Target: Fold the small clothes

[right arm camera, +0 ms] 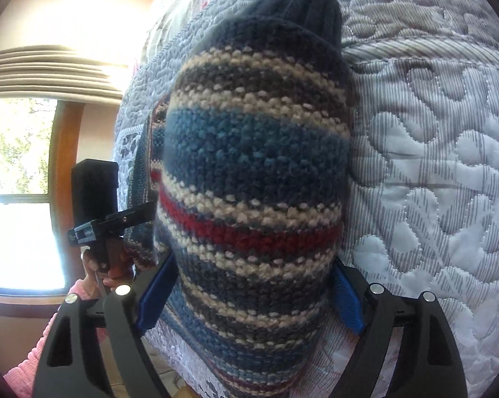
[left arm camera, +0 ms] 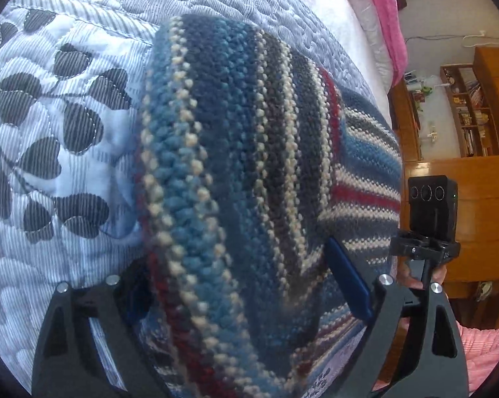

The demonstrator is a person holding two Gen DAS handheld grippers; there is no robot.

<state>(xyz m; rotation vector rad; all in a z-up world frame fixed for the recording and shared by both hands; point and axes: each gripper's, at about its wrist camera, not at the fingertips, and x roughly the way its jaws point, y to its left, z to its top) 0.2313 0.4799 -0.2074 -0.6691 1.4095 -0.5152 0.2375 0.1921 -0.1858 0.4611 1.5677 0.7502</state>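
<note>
Two grippers: both are engaged on one striped knit sweater (left arm camera: pixel 243 172), seen over a quilted bed cover (left arm camera: pixel 67 106).
Left gripper (left arm camera: pixel 249 285): jaws are held partly closed, with a bunched fold of the knit pinched between them; blue pad (left arm camera: pixel 349 282) is seen pressed on the right side of the fabric.
Right gripper (right arm camera: pixel 246 298): jaws are likewise closed down on a thick bundle of the sweater (right arm camera: pixel 256 172), blue pads touching the knit on both sides.
Sweater position: it is lifted in front of both cameras, above the bed; a dark ribbed edge (right arm camera: pixel 302 3) is seen at the far end in the right wrist view. Whether the far end touches the cover cannot be told.
Other gripper in view: the left unit, held by a hand (right arm camera: pixel 107 265), is seen beside the sweater from the right wrist camera.
Progress: judged mid-fold. The garment is gripped and raised, but no finished flat fold is laid on the bed.
Left to do: the held part is probably to be carried over, laid down and released; further folds may be needed.
</note>
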